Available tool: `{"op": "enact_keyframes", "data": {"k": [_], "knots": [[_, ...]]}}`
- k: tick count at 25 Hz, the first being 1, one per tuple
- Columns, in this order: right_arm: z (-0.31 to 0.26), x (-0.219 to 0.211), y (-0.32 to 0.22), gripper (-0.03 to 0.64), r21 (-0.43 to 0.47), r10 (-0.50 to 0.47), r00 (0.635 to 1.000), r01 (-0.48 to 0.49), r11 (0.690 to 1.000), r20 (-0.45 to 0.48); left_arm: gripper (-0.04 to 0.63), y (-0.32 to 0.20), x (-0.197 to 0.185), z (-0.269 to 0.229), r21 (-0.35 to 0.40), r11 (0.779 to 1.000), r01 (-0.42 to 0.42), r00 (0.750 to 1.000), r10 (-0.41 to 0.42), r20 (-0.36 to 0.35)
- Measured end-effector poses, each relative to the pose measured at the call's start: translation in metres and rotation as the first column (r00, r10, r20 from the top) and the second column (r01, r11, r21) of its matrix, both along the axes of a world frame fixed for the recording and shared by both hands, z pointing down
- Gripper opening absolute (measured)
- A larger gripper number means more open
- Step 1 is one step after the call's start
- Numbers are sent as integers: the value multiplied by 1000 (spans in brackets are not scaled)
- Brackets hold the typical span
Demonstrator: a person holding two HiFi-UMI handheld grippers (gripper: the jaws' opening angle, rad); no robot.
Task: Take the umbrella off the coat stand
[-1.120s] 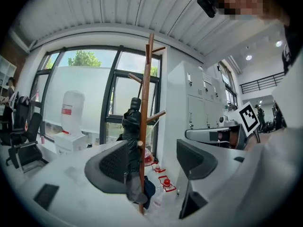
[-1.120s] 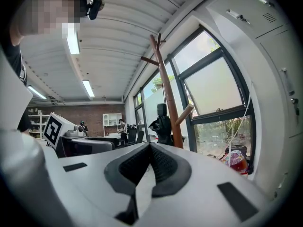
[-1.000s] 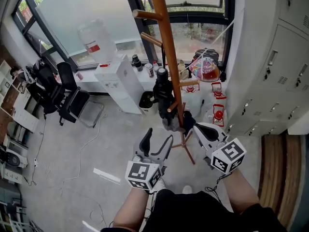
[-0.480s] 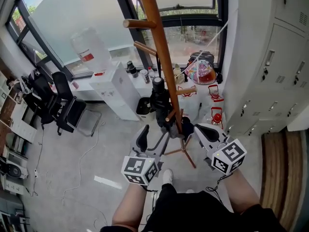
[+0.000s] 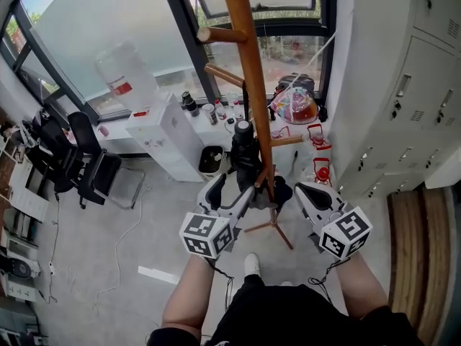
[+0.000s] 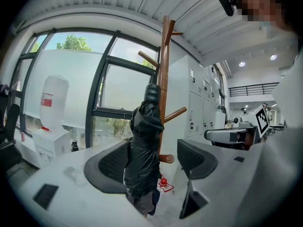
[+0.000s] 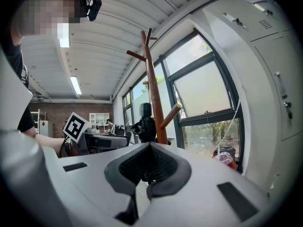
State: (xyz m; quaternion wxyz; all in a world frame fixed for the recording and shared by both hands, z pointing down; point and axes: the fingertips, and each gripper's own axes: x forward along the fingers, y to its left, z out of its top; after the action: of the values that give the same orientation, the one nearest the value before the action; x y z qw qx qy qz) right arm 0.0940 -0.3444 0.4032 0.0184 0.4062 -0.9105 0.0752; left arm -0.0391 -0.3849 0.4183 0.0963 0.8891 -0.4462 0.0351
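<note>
A tall wooden coat stand (image 5: 249, 78) rises in front of the window. A folded black umbrella (image 5: 245, 152) hangs upright against its pole, near a lower peg. In the head view my left gripper (image 5: 232, 192) is open just below and left of the umbrella. The left gripper view shows the umbrella (image 6: 143, 155) standing between the spread jaws, close to the left one; whether it touches is unclear. My right gripper (image 5: 311, 197) is held to the right of the stand's base, its jaws shut on nothing (image 7: 150, 167). Beyond them I see the stand (image 7: 154, 103) and the umbrella (image 7: 145, 124).
A white water dispenser (image 5: 171, 132) with its bottle (image 5: 119, 68) stands left of the stand. An office chair (image 5: 92, 170) is further left. Grey lockers (image 5: 407, 85) line the right wall. A colourful bag (image 5: 295, 105) and red items (image 5: 321, 170) lie by the window.
My left gripper has risen and moved forward to the umbrella, so its open jaws now flank the lower part. The right gripper has hardly moved.
</note>
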Motion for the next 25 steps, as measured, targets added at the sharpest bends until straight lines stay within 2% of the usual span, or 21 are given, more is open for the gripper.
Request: {"op": "enact_keyframes", "data": {"k": [3, 11, 17, 22, 25], "knots": [[-1, 0, -5, 54, -5, 28, 1000, -28, 1000, -11, 303, -15, -1, 3, -15, 998, -65, 998, 64, -17], [7, 8, -19, 54, -25, 104, 994, -105, 994, -33, 310, -51, 11, 12, -12, 981, -191, 982, 191, -3], [9, 16, -33, 54, -36, 151, 988, -152, 988, -38, 311, -64, 31, 14, -3, 946, -325, 946, 325, -6], [12, 18, -42, 54, -35, 174, 984, -175, 984, -28, 311, -75, 38, 19, 2, 928, -374, 928, 373, 12], [12, 20, -49, 54, -35, 190, 982, -191, 981, -22, 311, -75, 44, 21, 1, 909, -417, 908, 416, 41]]}}
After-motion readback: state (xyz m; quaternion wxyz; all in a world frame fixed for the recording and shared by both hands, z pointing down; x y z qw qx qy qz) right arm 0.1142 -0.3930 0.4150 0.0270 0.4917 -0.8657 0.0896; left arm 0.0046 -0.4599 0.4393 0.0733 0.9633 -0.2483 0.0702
